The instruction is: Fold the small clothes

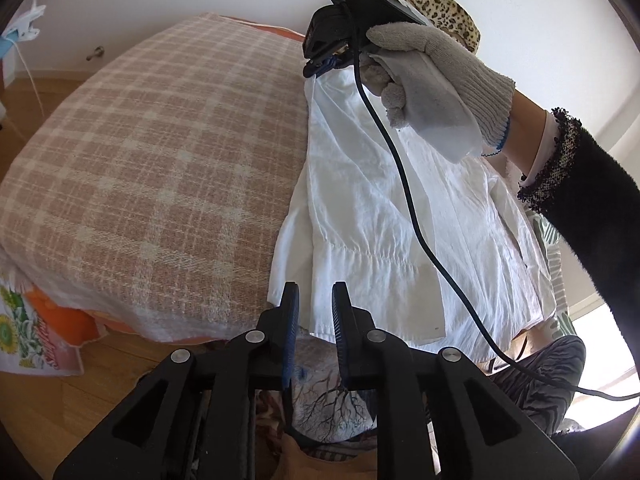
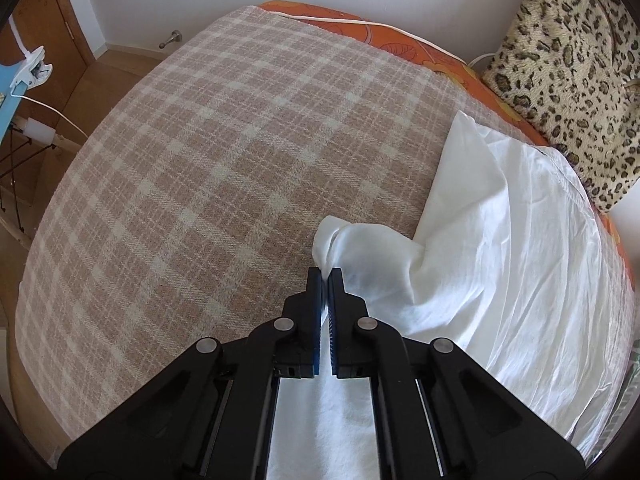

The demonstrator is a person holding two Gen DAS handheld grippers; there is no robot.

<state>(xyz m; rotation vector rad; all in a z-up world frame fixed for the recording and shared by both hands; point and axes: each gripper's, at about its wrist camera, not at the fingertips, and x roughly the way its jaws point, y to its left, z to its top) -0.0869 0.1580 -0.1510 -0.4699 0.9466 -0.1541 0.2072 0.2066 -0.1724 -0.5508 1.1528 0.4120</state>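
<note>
White cotton fills the near right of both views: the white garment [image 1: 384, 216], a small gathered piece, is lifted off the plaid blanket [image 1: 152, 152] that covers the bed. Nearest in the left wrist view, the left gripper [image 1: 316, 304] has its 2 fingers apart with nothing between them, poised just at the garment's lower hem. Farther up, the right gripper [image 1: 320, 66], held by a gloved hand [image 1: 432, 76], is clamped on an upper corner of the cloth, and the right wrist view confirms it: the right gripper's jaws are pressed together on a bunched fold, with the rest of the fabric trailing down to the right onto the blanket. Beyond that the blanket lies bare to the far edge, where a leopard-print cushion [image 2: 568, 68] stands against the wall. Judging by this, folding has barely begun: the piece is wrinkled, hanging from 1 corner, with no crease or flat fold visible. Spreading it out and making every fold appear to remain.
</note>
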